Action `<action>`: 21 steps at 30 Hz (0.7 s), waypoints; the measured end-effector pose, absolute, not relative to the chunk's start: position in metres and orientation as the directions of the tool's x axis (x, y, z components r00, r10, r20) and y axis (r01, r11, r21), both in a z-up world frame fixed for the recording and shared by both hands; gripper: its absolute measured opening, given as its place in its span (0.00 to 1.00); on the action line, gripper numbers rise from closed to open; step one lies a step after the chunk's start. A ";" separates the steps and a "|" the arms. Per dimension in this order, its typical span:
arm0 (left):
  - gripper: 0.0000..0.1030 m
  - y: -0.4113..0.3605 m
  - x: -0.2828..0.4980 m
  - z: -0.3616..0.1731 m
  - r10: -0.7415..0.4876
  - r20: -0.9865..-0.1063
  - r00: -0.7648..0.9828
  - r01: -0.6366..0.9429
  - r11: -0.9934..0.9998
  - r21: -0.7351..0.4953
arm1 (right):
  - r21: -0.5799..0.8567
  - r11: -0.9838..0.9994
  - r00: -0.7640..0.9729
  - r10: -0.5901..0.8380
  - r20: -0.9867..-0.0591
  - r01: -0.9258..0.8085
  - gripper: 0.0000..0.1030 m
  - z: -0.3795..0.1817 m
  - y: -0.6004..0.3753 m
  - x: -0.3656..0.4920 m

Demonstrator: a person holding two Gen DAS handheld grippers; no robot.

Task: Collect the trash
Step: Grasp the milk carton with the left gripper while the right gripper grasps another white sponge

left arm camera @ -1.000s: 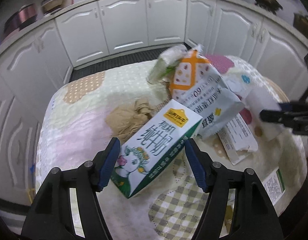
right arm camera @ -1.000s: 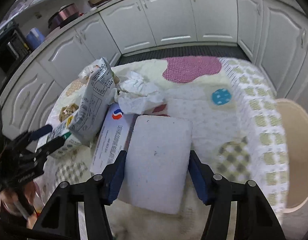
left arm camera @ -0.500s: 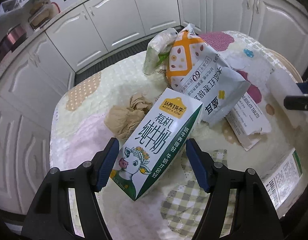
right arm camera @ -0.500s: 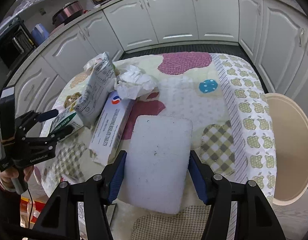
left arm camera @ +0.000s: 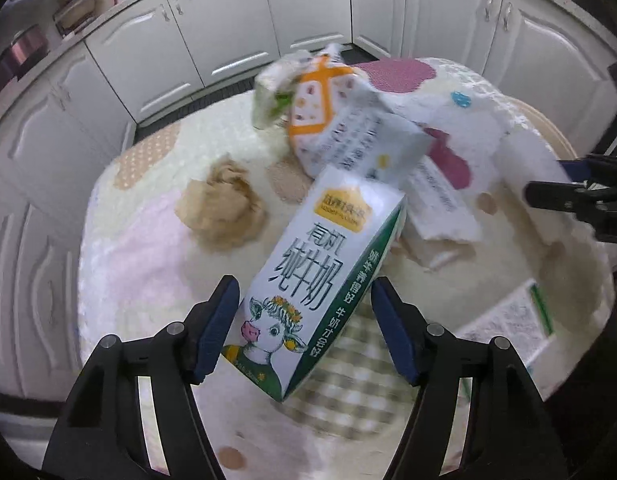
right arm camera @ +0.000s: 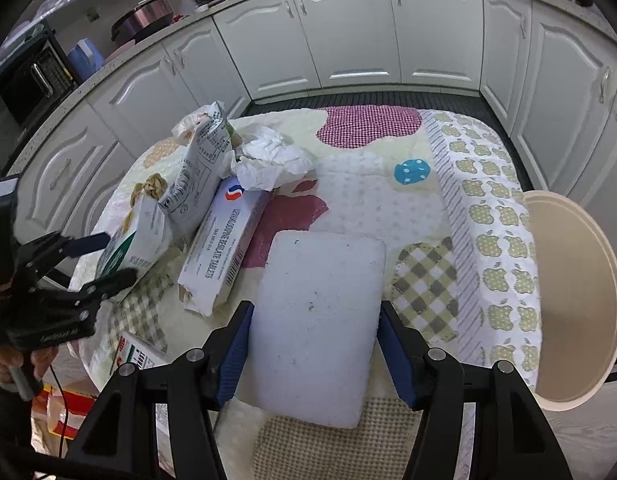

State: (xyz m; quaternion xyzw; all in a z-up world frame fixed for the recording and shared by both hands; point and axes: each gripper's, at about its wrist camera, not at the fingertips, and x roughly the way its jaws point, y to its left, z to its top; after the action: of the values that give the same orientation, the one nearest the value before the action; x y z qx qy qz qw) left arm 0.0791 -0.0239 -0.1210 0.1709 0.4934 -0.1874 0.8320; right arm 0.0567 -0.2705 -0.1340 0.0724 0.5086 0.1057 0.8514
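On the table (right arm camera: 368, 200), with its patchy quilt cover, trash lies in a heap. Biggest is the white foam block (right arm camera: 320, 328); the right gripper (right arm camera: 314, 348) squeezes it on both sides, over the near part of the table. Next is the milk box (left arm camera: 308, 288), held tilted between the pads of the left gripper (left arm camera: 304, 320). Both pieces look picked up. I think the next move is to carry them to a bin, but no bin shows, unless the tan round rim (right arm camera: 580, 300) is one.
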 end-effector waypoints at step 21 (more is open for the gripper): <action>0.56 -0.035 0.047 -0.081 -0.239 -0.842 0.483 0.473 0.881 0.022 | 0.258 0.961 0.536 0.269 -0.800 -0.098 0.57 -0.119 -0.285 0.032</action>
State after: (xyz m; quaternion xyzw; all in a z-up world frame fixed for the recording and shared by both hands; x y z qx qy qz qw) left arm 0.0469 -0.0349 -0.0813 0.1263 0.4634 -0.2088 0.8519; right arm 0.0319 -0.2850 -0.1187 0.0910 0.4700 0.1052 0.8716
